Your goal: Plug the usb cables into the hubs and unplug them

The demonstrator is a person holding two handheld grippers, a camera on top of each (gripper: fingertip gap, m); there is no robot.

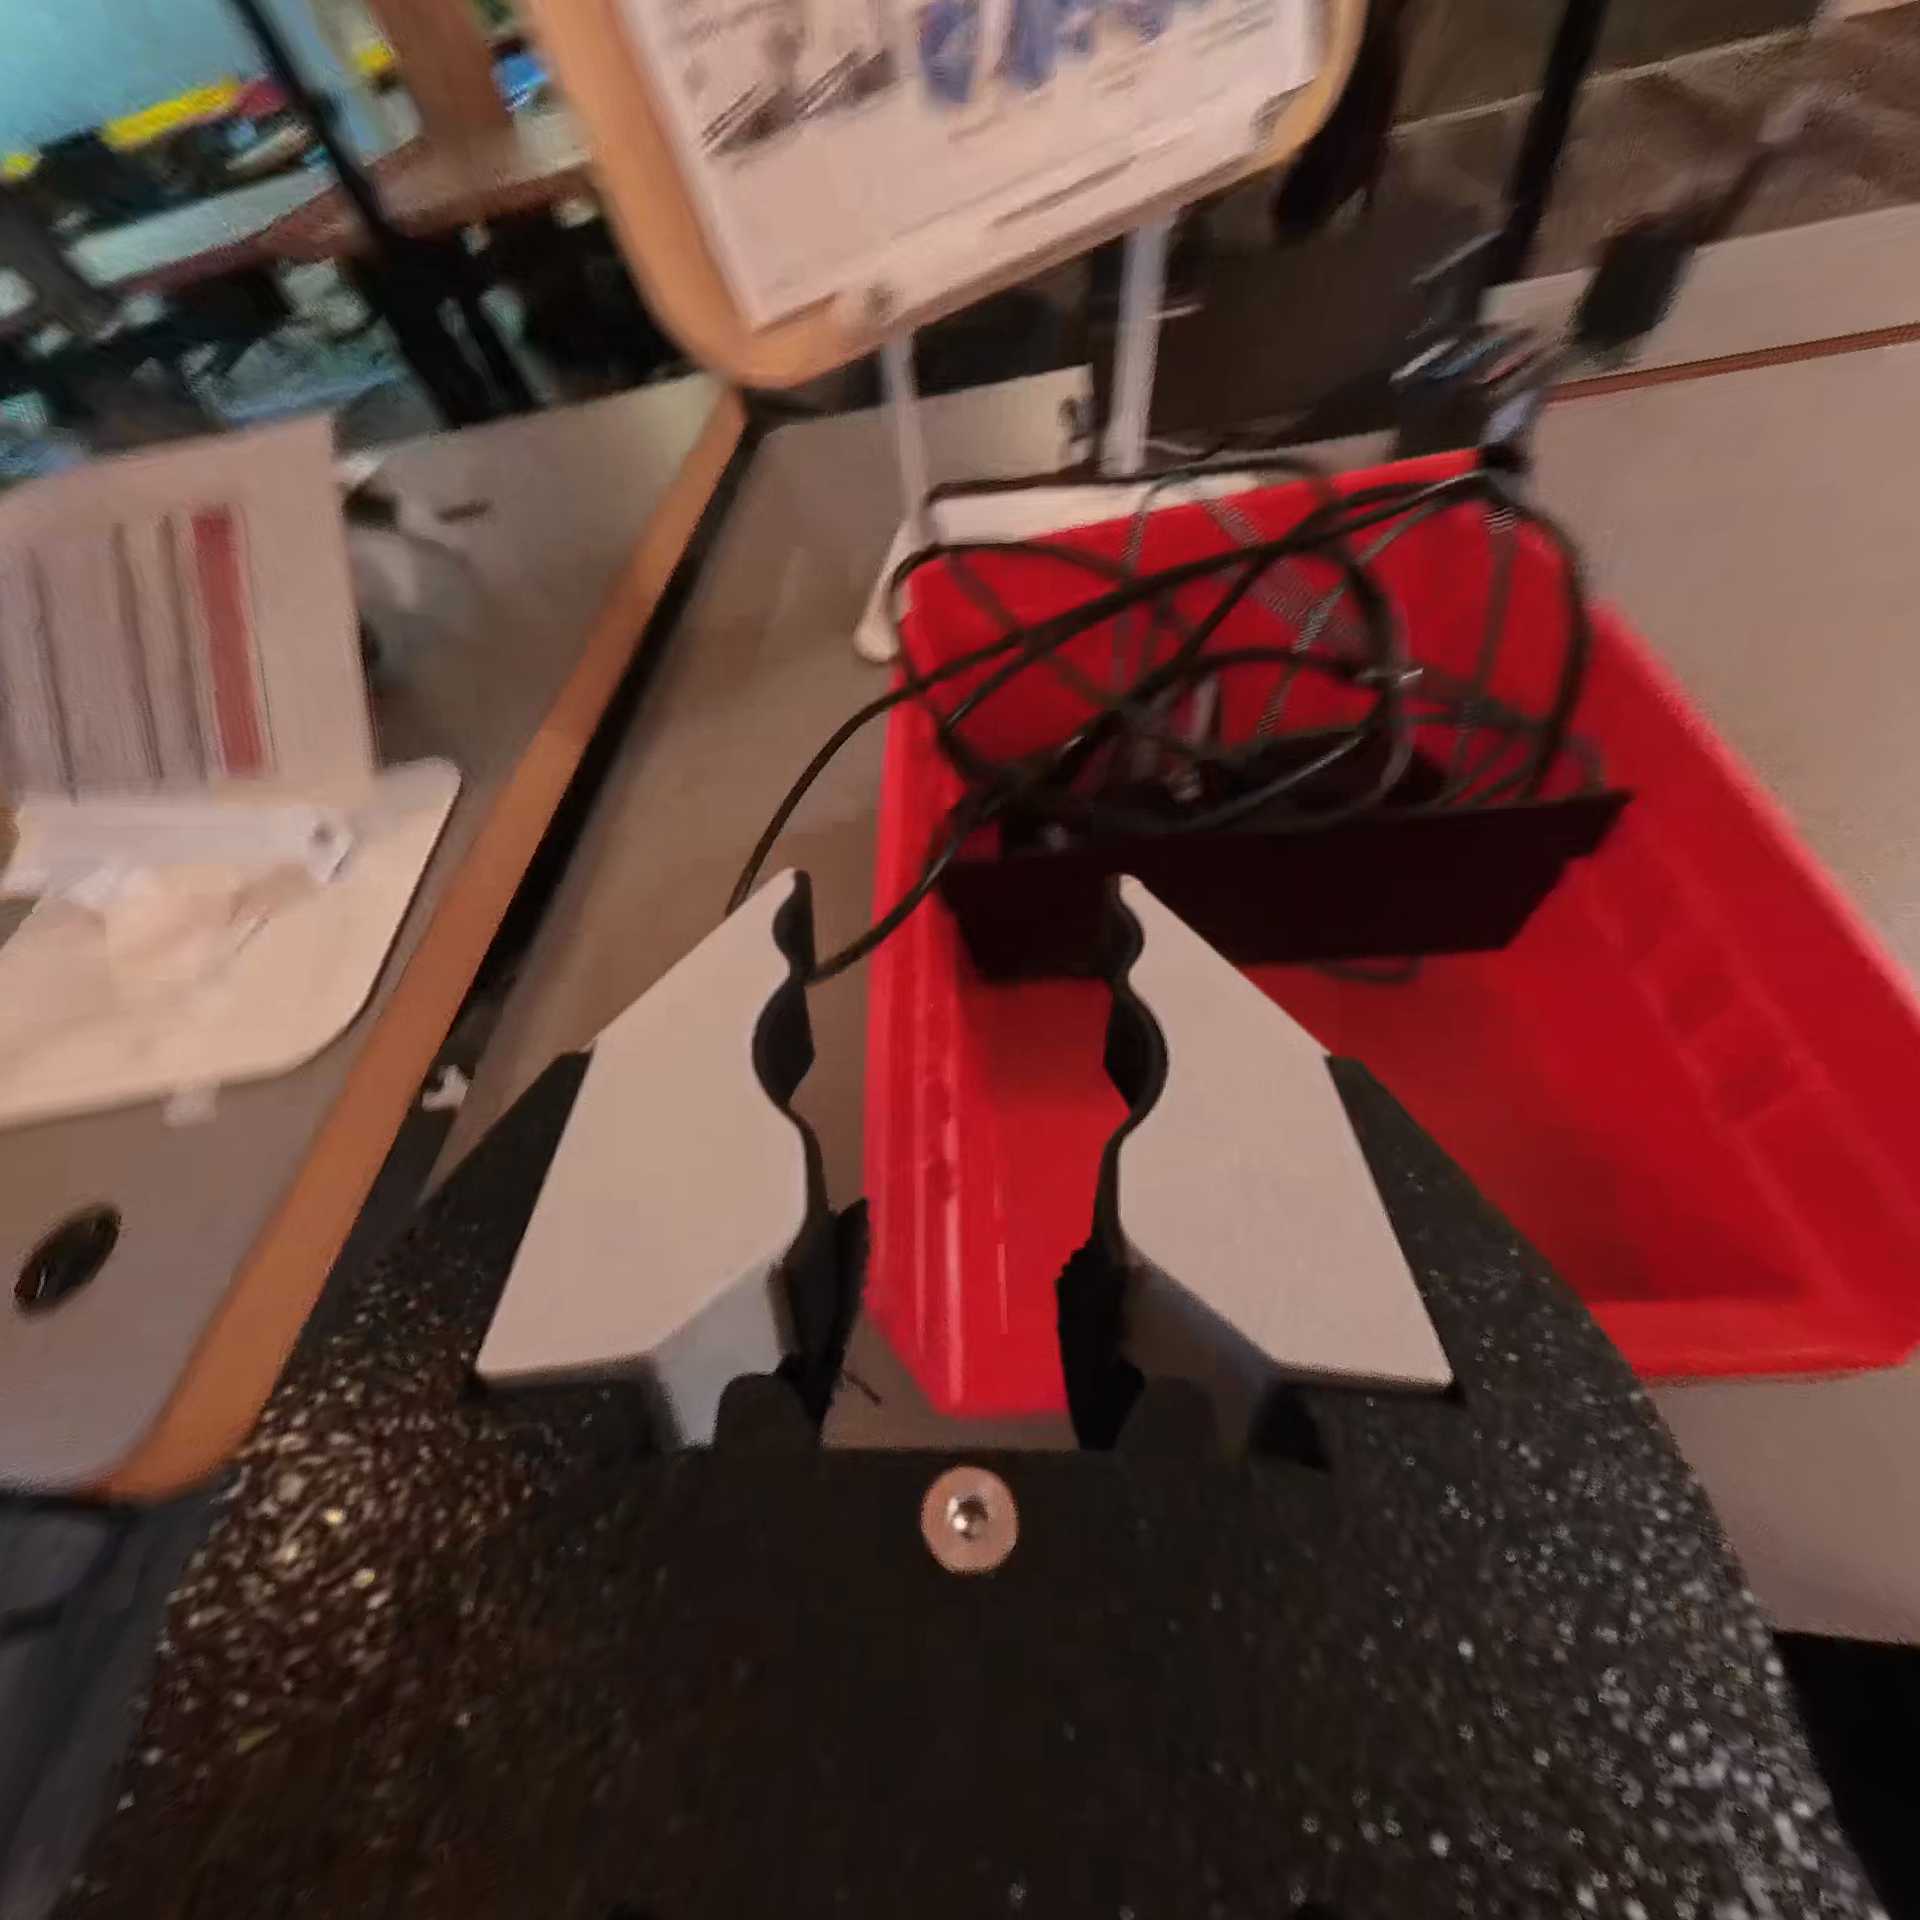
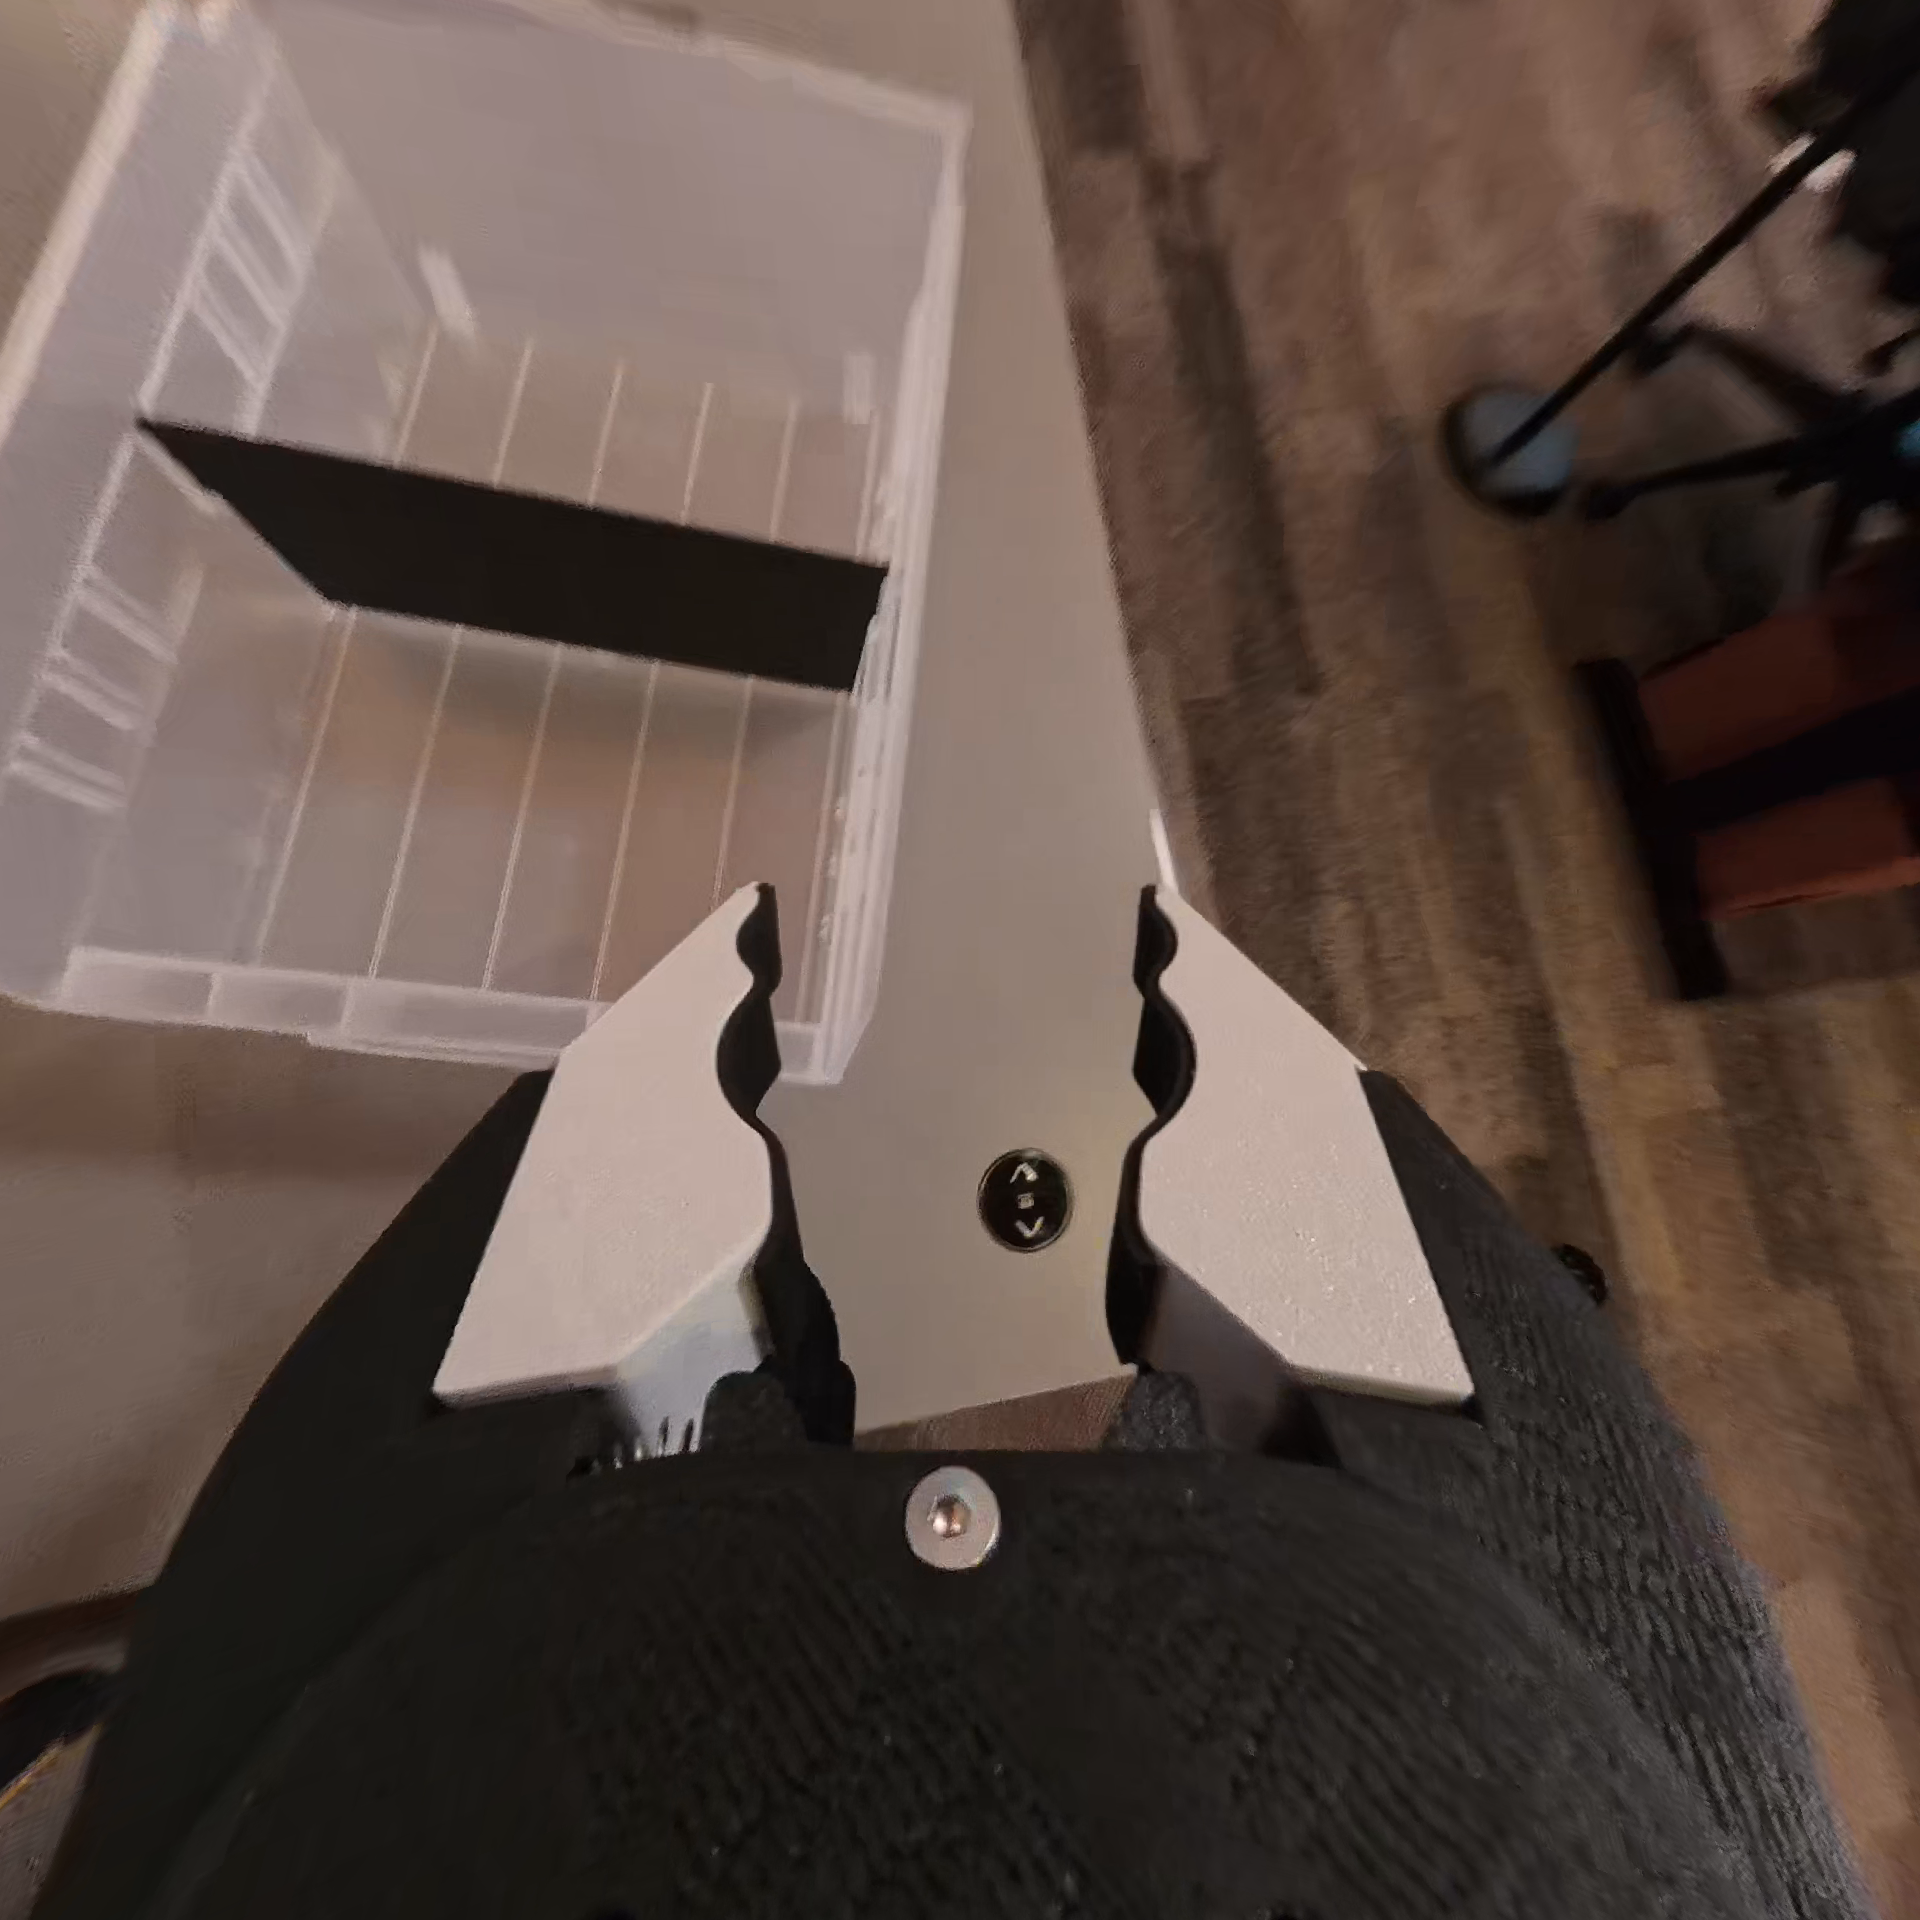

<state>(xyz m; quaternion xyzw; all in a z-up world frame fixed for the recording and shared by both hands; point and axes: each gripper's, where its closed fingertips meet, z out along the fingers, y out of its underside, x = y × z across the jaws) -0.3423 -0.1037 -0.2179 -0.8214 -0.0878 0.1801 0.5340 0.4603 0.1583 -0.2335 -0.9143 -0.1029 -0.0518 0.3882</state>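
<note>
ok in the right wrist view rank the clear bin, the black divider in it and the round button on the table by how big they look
1. clear bin, largest by far, filling the upper left of the view.
2. black divider, a strip spanning the bin's width.
3. round button, smallest, though it lies nearest the camera, between the open right gripper's fingers.

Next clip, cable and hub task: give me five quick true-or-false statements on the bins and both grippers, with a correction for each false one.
1. The left gripper is open and holds nothing. True.
2. The black cables lie in a clear bin. False: they lie in the red bin.
3. The clear bin has a black divider across it. True.
4. The right gripper is shut on a cable. False: it is open and empty.
5. The clear bin is full of cables. False: no cables show in it.
</note>
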